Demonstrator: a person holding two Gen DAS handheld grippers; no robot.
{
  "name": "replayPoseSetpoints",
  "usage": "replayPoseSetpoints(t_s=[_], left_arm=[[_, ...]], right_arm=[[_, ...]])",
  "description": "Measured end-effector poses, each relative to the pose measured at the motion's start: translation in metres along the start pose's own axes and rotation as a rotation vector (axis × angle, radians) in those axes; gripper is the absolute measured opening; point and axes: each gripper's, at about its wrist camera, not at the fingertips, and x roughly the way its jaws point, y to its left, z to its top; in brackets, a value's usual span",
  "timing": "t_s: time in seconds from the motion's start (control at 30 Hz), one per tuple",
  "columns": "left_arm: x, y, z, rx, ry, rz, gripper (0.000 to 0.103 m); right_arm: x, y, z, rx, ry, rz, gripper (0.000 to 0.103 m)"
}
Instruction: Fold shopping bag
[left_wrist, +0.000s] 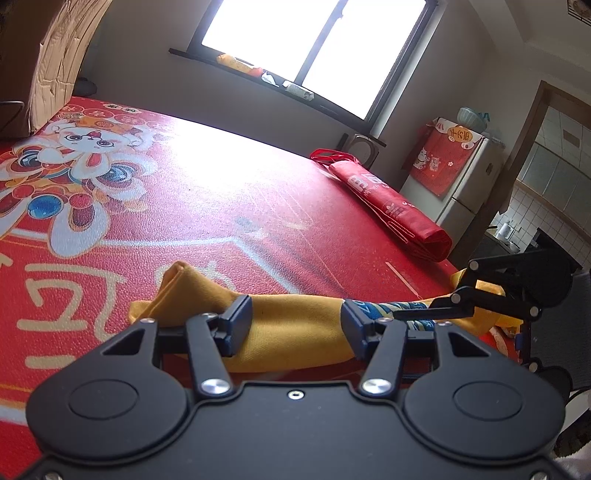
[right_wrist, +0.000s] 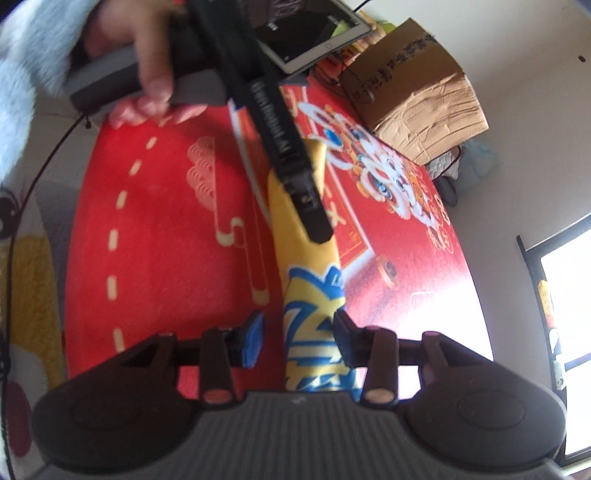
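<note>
Yellow bag folded on red table

My worktop, under a red printed cover, carries a folded yellow bag, a rolled red bag and a cardboard box.

The shopping bag is yellow fabric, folded into a long narrow strip. It lies flat on the red printed bench. One end carries a blue and white graphic; the plain yellow end is creased and slightly raised.
</note>
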Motion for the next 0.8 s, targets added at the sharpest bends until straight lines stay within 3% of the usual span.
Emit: replayPoseSetpoints(t_s=[0.43, 0.8], left_arm=[[0.000, 0.001, 0.000, 0.002, 0.001, 0.000, 0.055], [0.000, 0.003, 0.001, -0.003, 0.002, -0.004, 0.055]], right_arm=[[0.019, 0.011, 0.011, -0.030, -0.016, -0.135, 0.040], [0.027, 0.013, 0.012, -0.036, -0.040, -0.181, 0.041]])
